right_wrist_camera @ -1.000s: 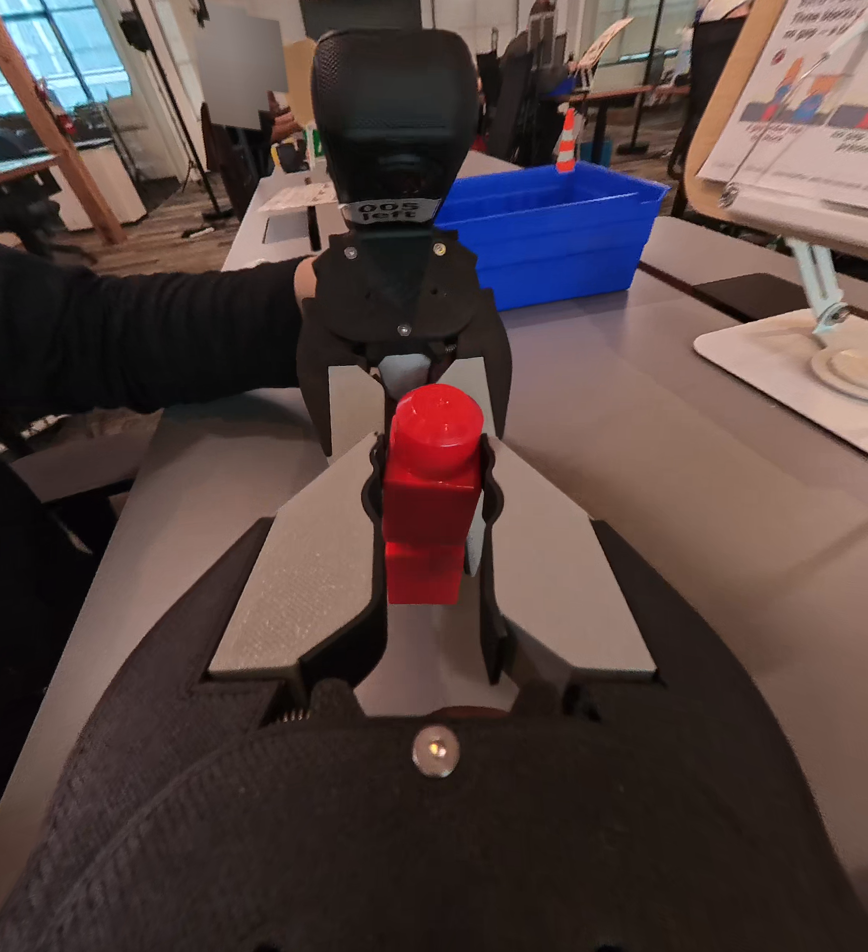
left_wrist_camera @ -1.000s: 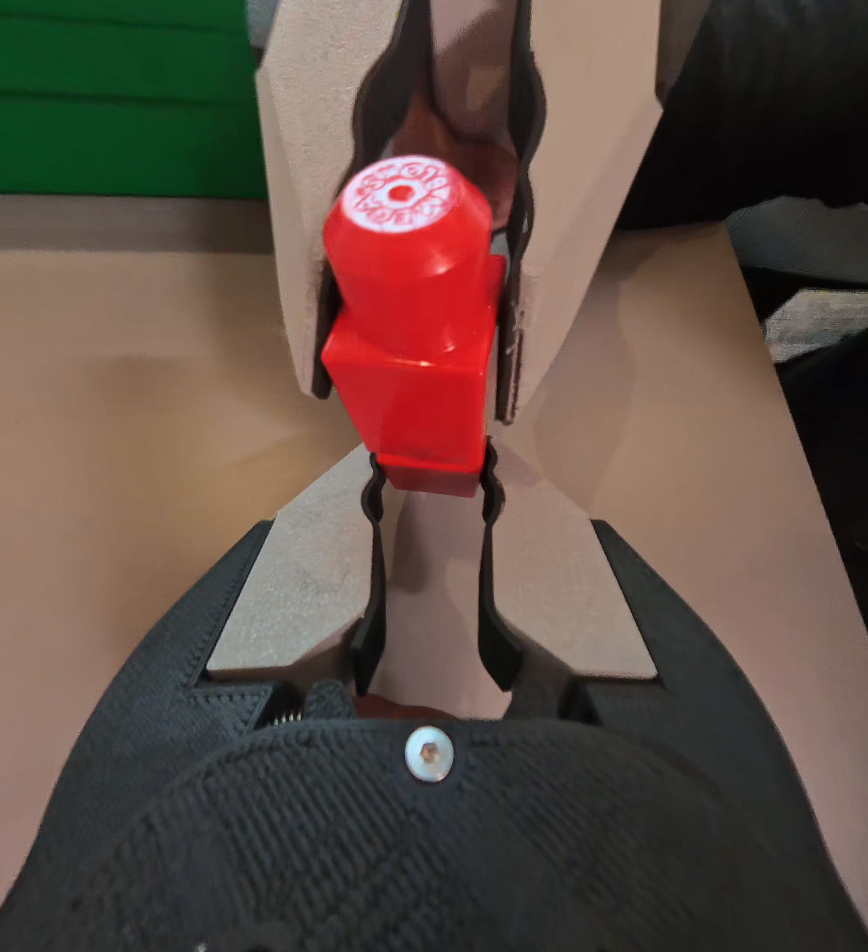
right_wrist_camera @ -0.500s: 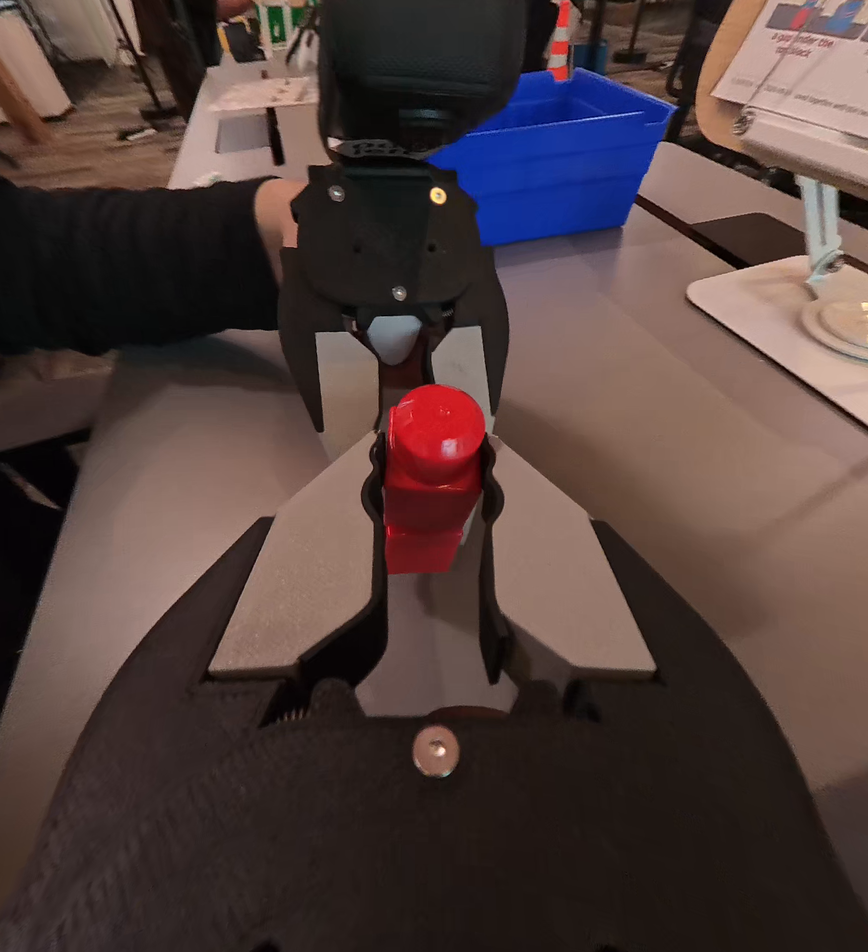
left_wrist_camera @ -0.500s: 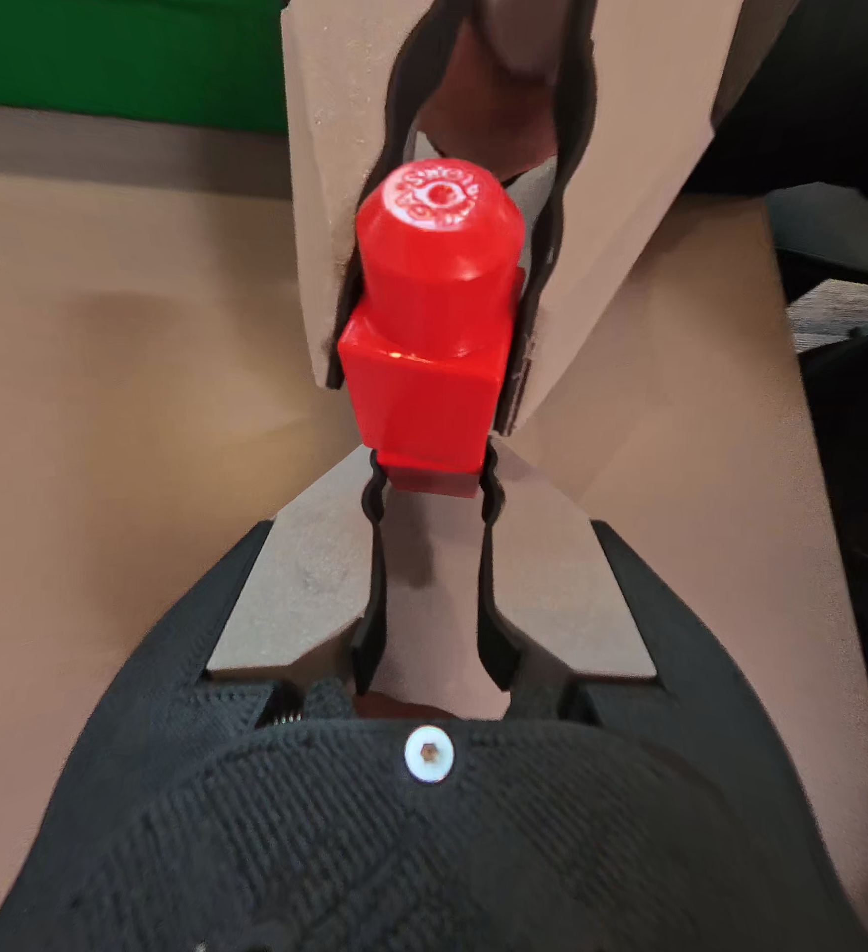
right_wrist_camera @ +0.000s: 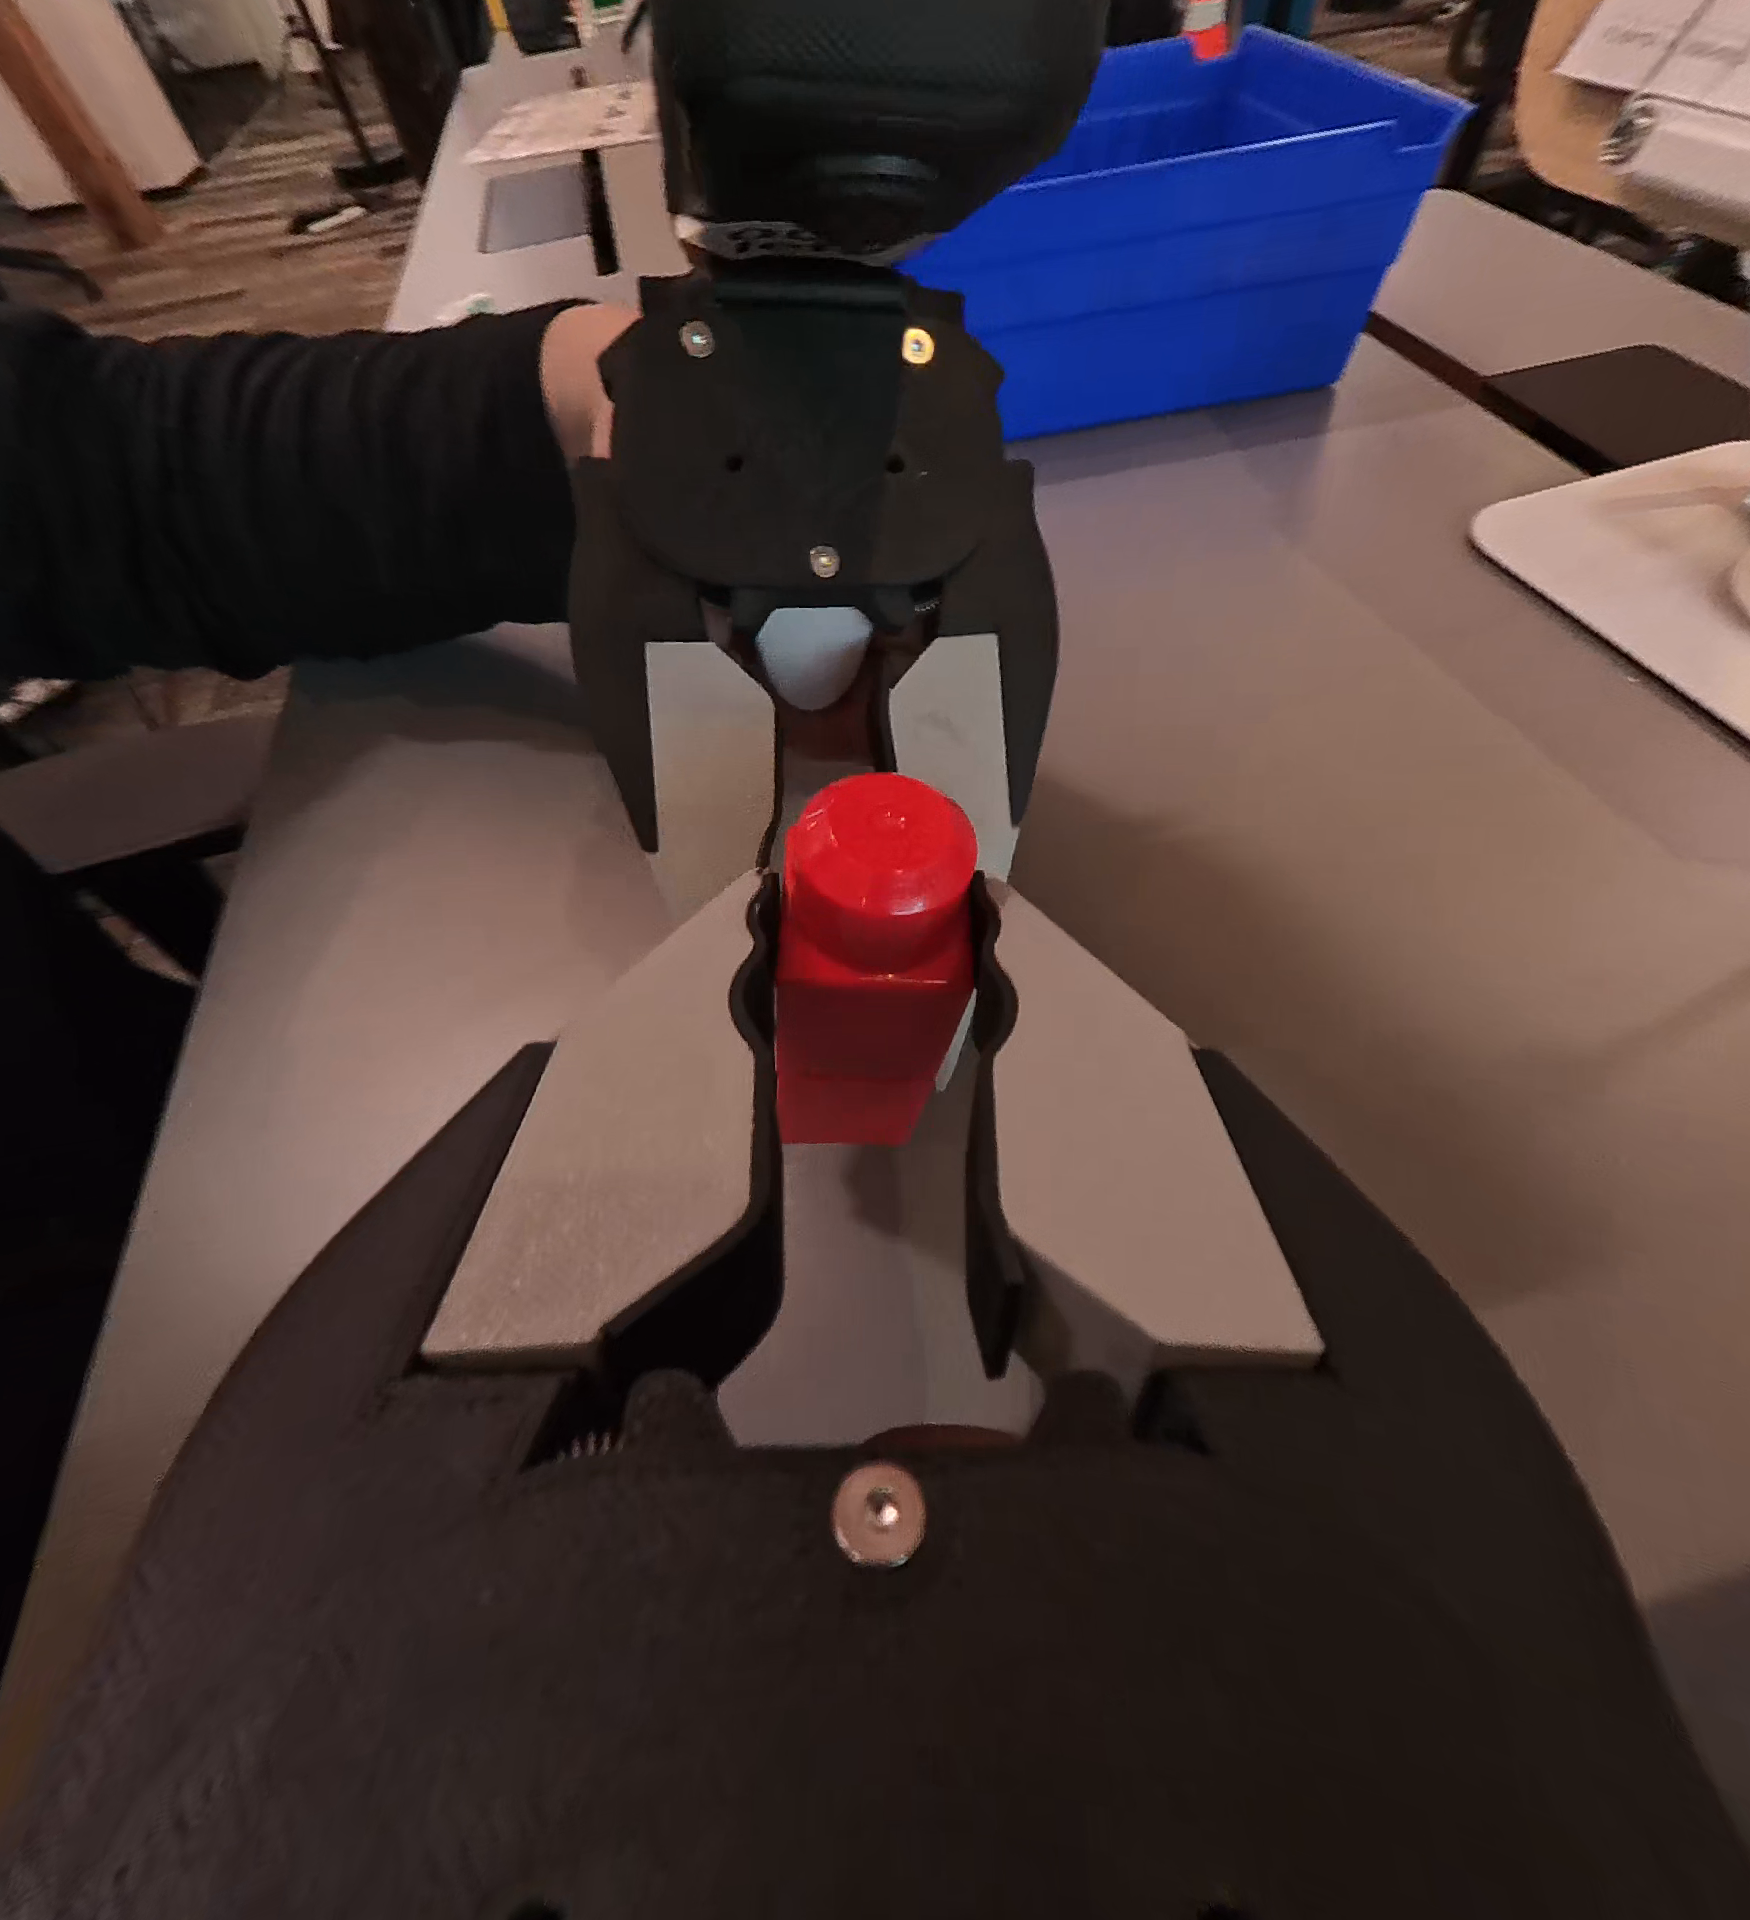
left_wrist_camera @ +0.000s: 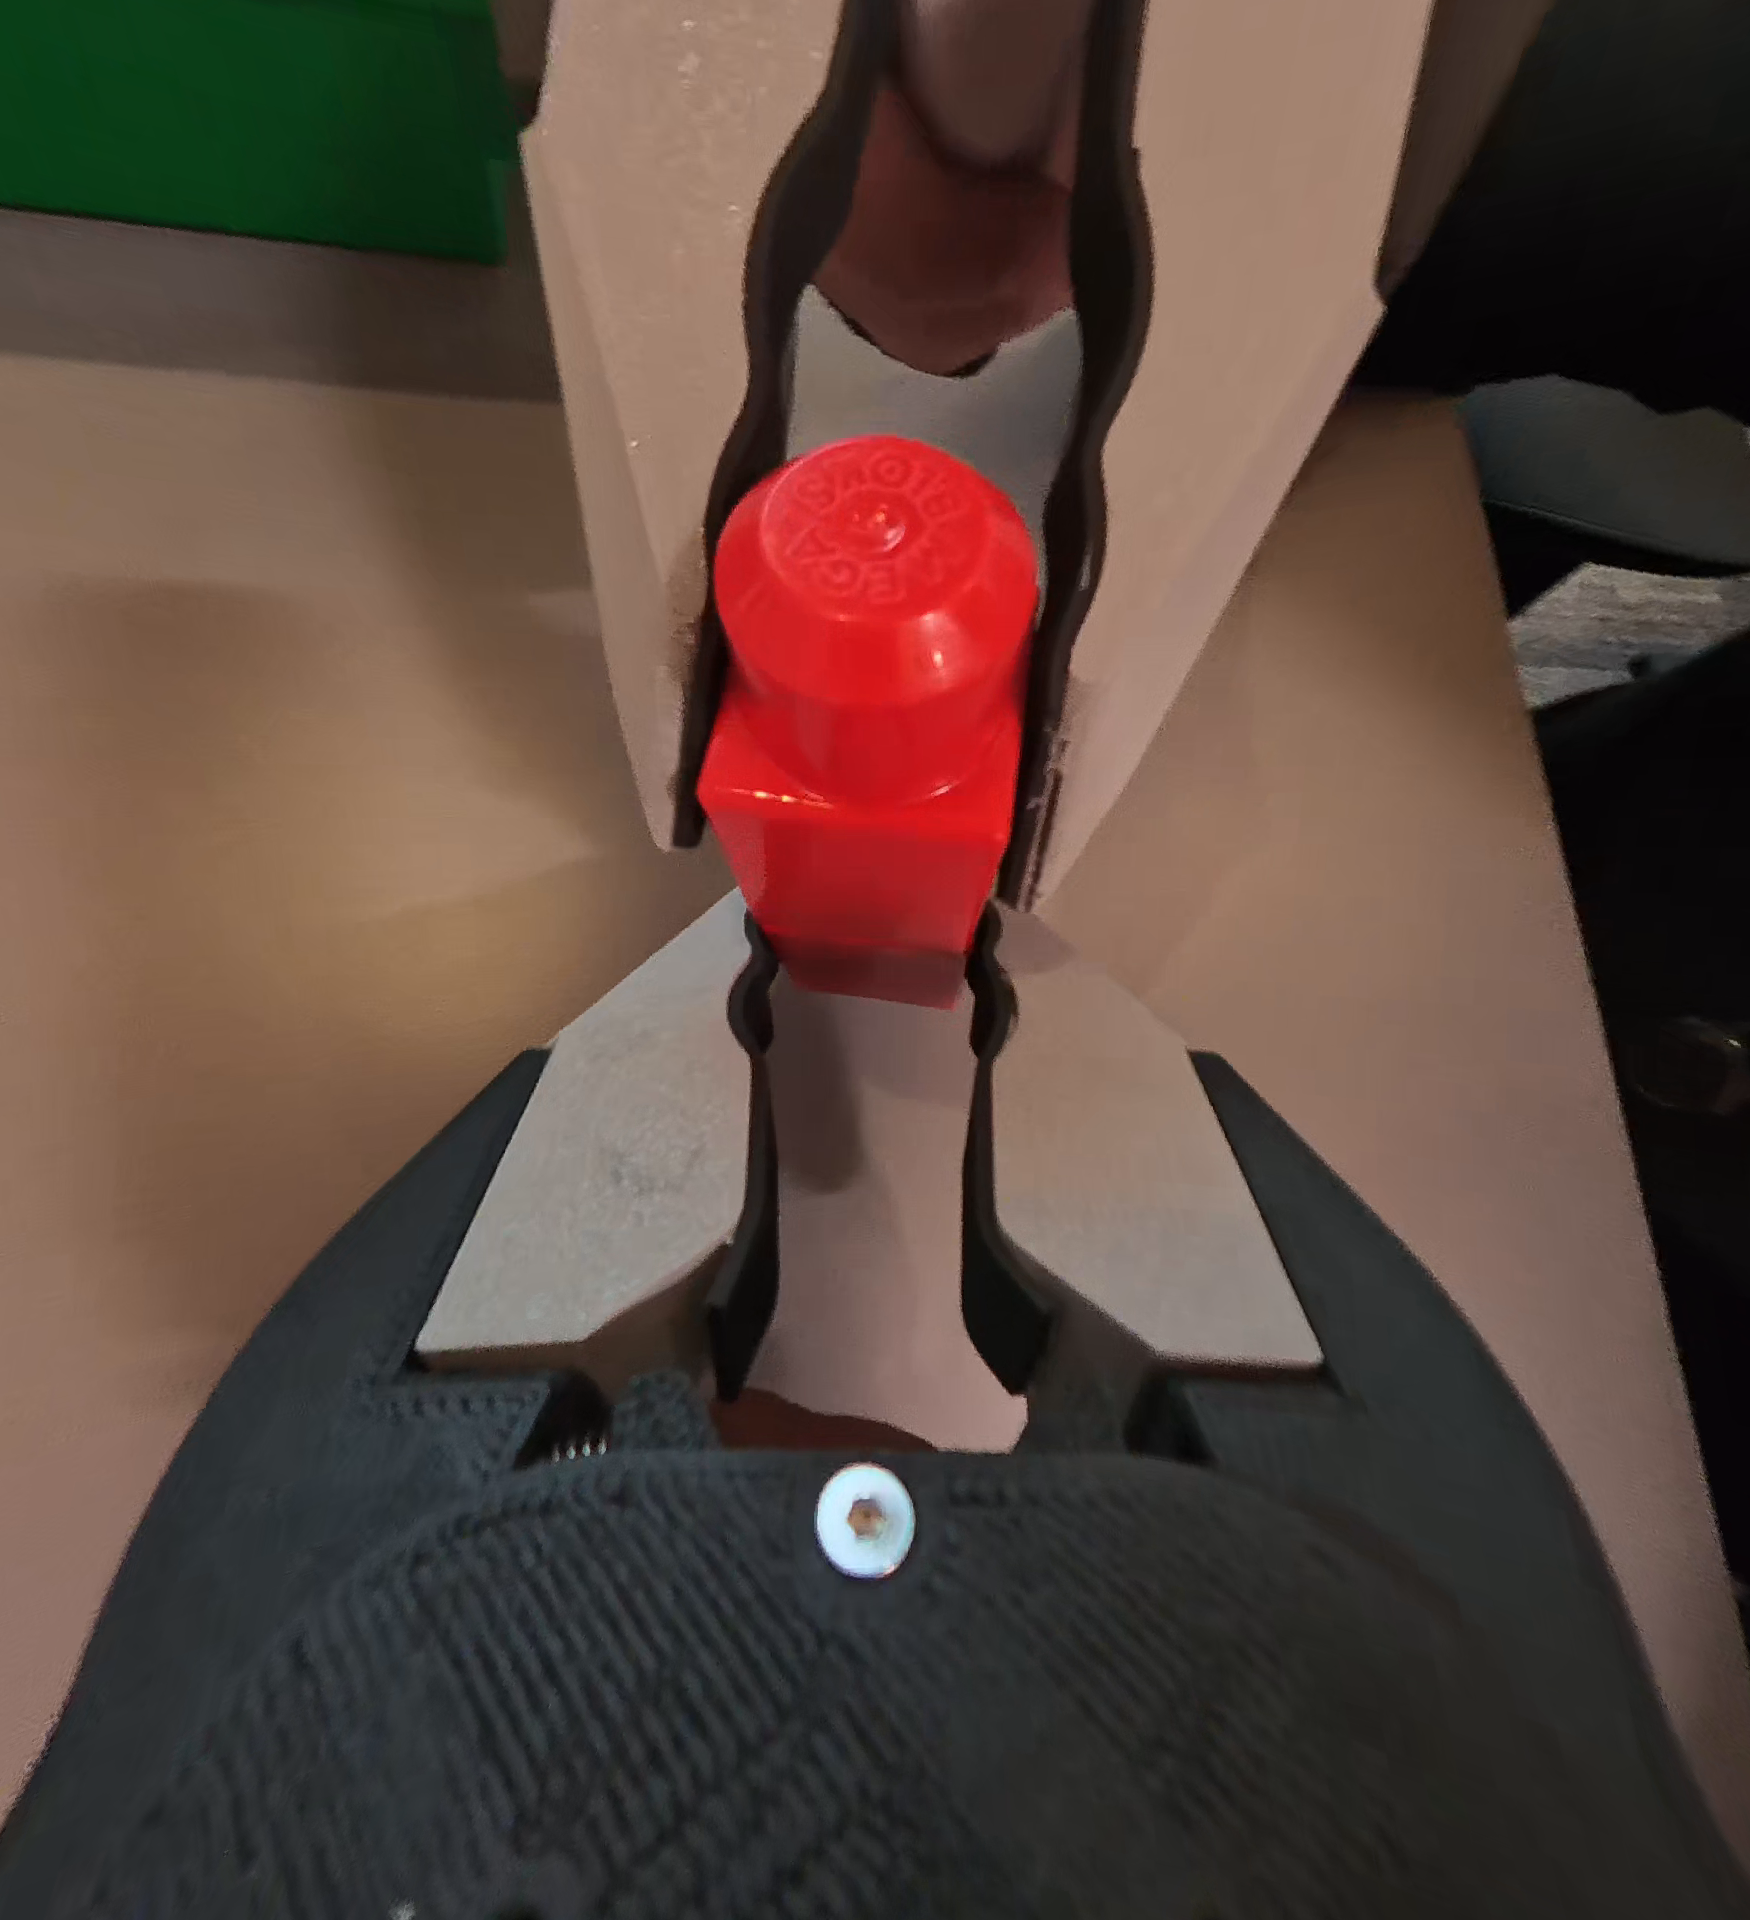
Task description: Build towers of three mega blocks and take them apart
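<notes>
Two red mega blocks are stuck together as a short stack held above the table between my two grippers, which face each other. In the left wrist view my left gripper (left_wrist_camera: 871, 971) is shut on the lower red block (left_wrist_camera: 876, 977). My right gripper (left_wrist_camera: 855, 862) reaches in from the far side and is shut on the upper red block (left_wrist_camera: 850, 821), whose stud points up. In the right wrist view my right gripper (right_wrist_camera: 876, 935) presses both pads on the upper block (right_wrist_camera: 871, 997). The lower block (right_wrist_camera: 850, 1107) hangs below it. The left gripper's black body (right_wrist_camera: 798, 468) is behind the stack.
A blue bin (right_wrist_camera: 1193, 229) stands at the back of the grey table (right_wrist_camera: 1370, 831). A white stand base (right_wrist_camera: 1660, 561) is at the right. A person's black sleeve (right_wrist_camera: 227, 478) comes in from the left. A green object (left_wrist_camera: 196, 114) lies at the far left. About 6 cm separates my left fingertips from my right. Both grippers' tips are roughly 20 cm from the green object (left_wrist_camera: 196, 114).
Both grippers have shifted and tilted together with the red stack between them. Each grasp has stayed the same, and the blocks remain joined.
</notes>
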Available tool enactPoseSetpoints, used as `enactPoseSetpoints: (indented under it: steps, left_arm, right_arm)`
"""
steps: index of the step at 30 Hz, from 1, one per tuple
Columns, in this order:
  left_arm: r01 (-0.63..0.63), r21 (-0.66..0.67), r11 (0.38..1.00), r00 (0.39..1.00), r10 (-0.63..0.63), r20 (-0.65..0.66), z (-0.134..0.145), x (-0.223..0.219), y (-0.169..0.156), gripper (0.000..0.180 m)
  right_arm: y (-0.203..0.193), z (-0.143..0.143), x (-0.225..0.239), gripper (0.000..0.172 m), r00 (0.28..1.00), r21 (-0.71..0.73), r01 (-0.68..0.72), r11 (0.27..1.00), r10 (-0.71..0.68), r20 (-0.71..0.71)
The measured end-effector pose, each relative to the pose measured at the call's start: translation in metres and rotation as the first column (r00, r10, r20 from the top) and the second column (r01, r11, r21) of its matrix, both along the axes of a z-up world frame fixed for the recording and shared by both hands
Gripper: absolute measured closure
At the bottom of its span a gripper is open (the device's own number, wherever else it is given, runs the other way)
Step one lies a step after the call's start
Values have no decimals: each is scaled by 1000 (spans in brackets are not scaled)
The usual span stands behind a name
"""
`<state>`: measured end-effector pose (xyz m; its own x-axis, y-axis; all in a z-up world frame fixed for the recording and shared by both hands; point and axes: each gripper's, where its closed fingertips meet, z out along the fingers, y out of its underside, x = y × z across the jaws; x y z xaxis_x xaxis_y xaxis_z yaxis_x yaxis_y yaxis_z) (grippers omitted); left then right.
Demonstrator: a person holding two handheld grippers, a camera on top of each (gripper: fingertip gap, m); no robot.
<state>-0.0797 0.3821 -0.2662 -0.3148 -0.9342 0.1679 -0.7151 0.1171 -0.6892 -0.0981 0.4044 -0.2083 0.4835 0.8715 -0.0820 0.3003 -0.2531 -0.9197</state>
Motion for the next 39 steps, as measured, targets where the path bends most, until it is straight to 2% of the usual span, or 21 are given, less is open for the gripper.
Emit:
enactPoseSetpoints:
  steps: [2,8,14,19,24,29,31,34,36,39]
  left_arm:
    - [-14,20,1000,1000,14,-5,-1,1,2,147]
    - [15,-33,999,1000,-14,27,11,0,-6,147]
    - [15,-33,999,1000,-14,18,9,-4,-5,147]
    - [-19,-29,999,999,20,41,17,-6,6,147]
    - [-39,-19,999,999,39,26,18,-8,8,146]
    - [-23,-30,999,1000,23,17,17,-11,4,144]
    - [-49,30,998,998,50,-26,10,-16,13,115]
    - [-73,104,992,996,78,-48,5,-21,25,117]
    - [-97,99,990,994,101,-37,8,-19,28,120]
    - [-127,122,984,991,131,-31,10,-18,35,124]
  right_arm:
    - [1,-1,1,138,1000,-11,4,1000,-4,2]
    - [-7,8,3,139,994,-63,-59,996,52,-100]
    - [-6,6,-1,139,992,-59,-70,996,63,-111]
    - [5,15,-2,139,979,-37,-21,999,13,-205]
    - [6,-1,-8,137,992,-39,-32,999,27,-123]
    - [0,6,-13,138,997,75,-41,996,45,-55]
    - [1,17,-8,138,997,107,-17,994,25,-72]
    - [1,48,13,138,990,204,41,978,-12,-141]
    - [4,77,42,138,976,290,151,945,-95,-198]
    - [12,114,108,138,909,402,405,821,-315,-272]
